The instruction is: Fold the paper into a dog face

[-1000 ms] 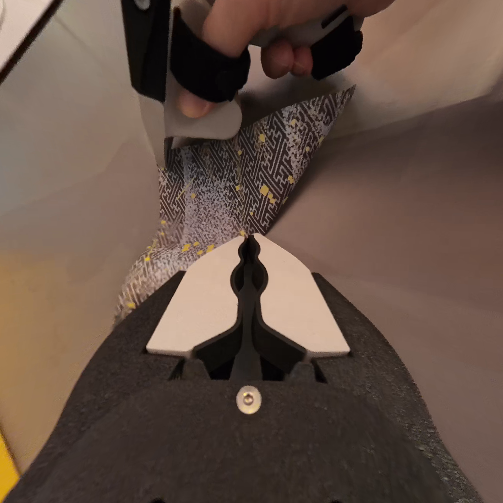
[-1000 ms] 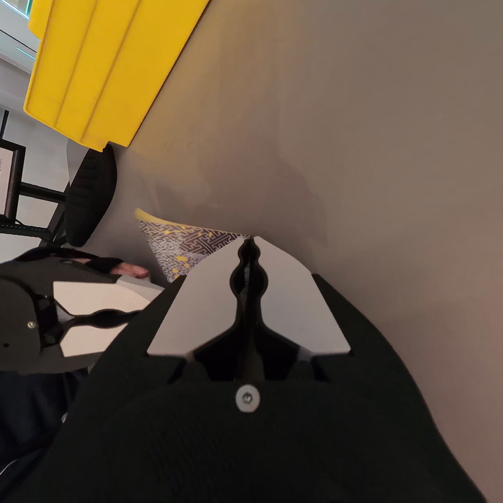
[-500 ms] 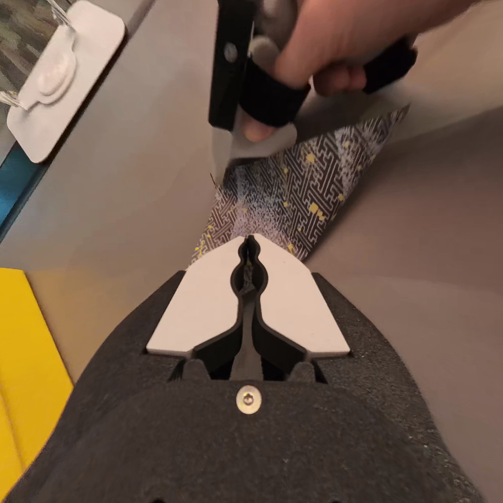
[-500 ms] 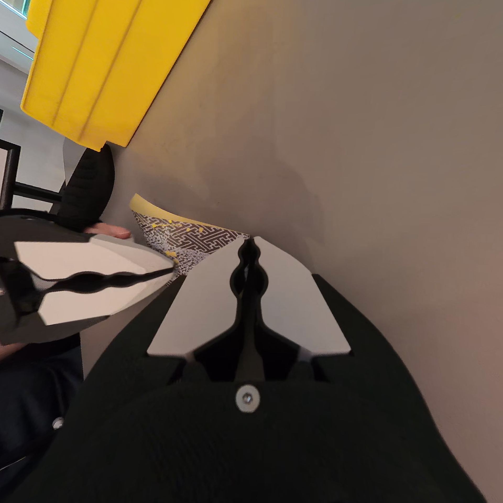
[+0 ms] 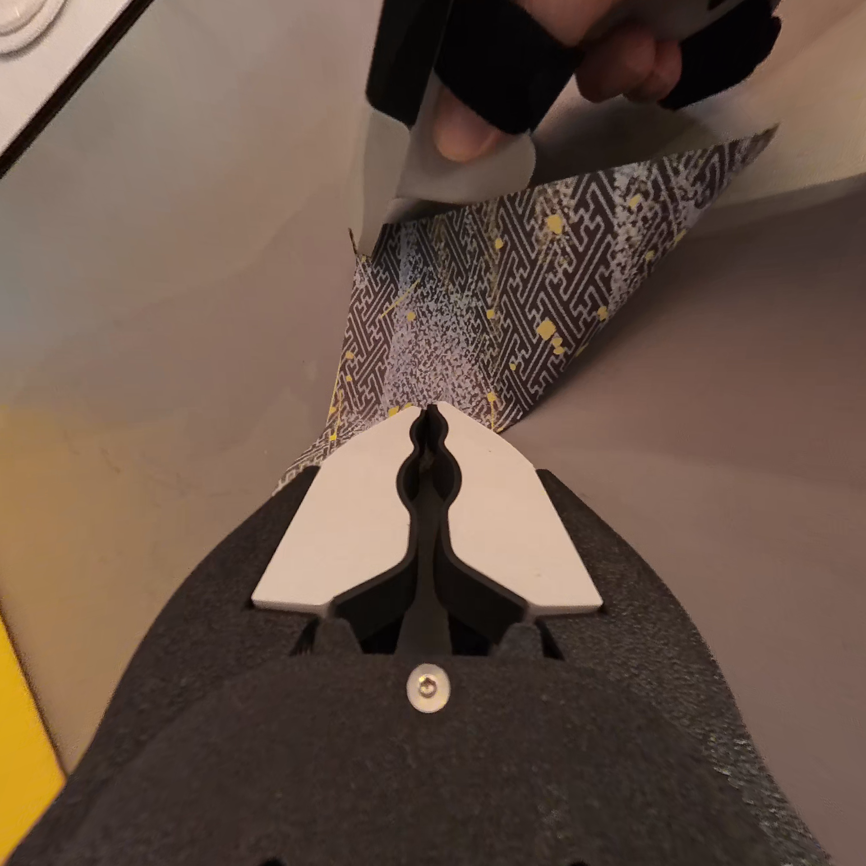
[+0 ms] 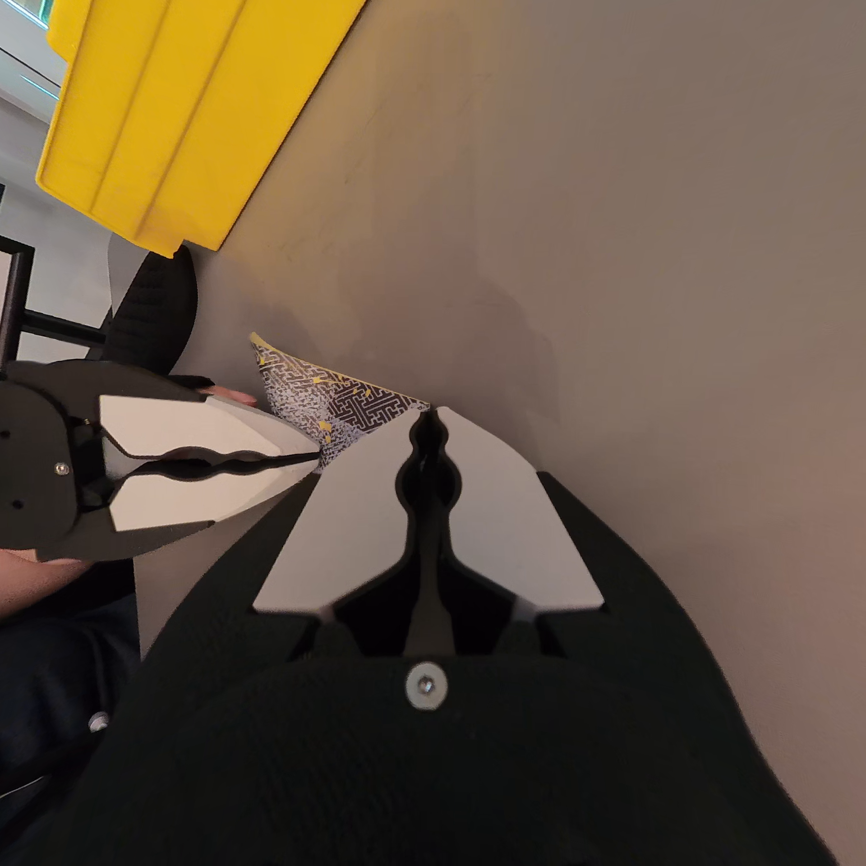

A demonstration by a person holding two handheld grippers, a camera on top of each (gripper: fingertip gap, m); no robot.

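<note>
The paper (image 5: 468,304) is dark with a white maze pattern and gold flecks, folded to a triangular shape, its yellow underside edge showing in the right wrist view (image 6: 337,403). My left gripper (image 5: 429,408) is shut on its near edge. My right gripper (image 6: 431,411) is shut on a corner of the paper. In the left wrist view the right gripper (image 5: 370,234) comes down from above, held by a hand, with its tip on the paper's far left corner. In the right wrist view the left gripper (image 6: 316,457) reaches in from the left onto the paper.
The grey table (image 6: 656,281) lies under everything. A yellow bin (image 6: 187,108) stands at one edge and also shows in the left wrist view (image 5: 18,703). A black chair (image 6: 154,318) stands beyond the table edge. A white object (image 5: 14,28) lies off the table corner. Spacing between my two grippers at the tips: around 7 centimeters.
My left gripper has swung closer to the right gripper, its tip staying on the paper. Both grippers stay shut on the paper.
</note>
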